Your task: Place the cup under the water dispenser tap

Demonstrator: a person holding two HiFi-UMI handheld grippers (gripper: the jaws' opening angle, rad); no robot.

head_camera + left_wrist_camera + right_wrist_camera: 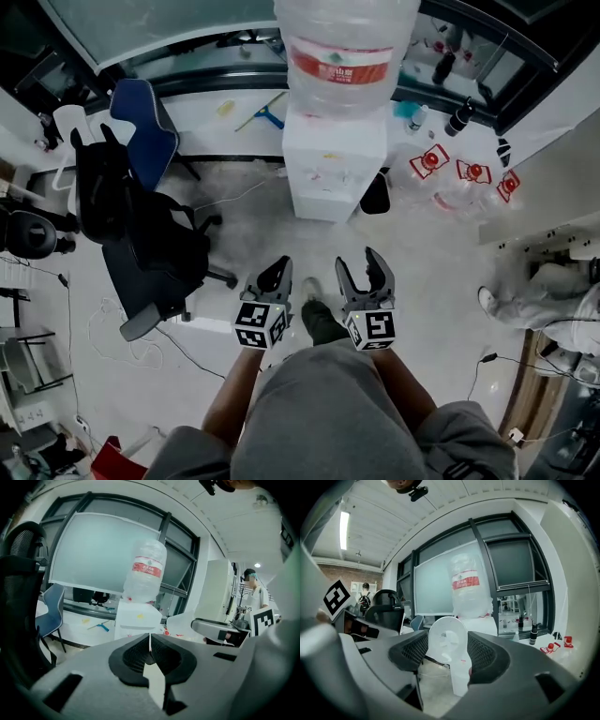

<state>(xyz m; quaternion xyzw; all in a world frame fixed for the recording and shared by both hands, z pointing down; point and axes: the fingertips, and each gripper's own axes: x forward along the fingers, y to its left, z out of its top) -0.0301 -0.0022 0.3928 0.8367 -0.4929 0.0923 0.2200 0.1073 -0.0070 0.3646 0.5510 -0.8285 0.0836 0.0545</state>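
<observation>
1. The right gripper (360, 268) has its fingers clamped on the cup (447, 641), whose round end faces back along the fingers (mouth or base, I cannot tell). Squeezing across the wall probably keeps it steady for the carry.
2. The left gripper (277, 270) has its fingers pressed together on nothing and looks merely held alongside, out of the way.
3. The water dispenser (334, 167) stands on the floor at 12 o'clock, well apart. Its tap is too small to make out, so the cup is not yet under it.
4. A black office chair (141, 234) sits at 9 o'clock, beside the straight path.

an office with swivel chairs (155, 248) and a water dispenser (333, 164).
</observation>
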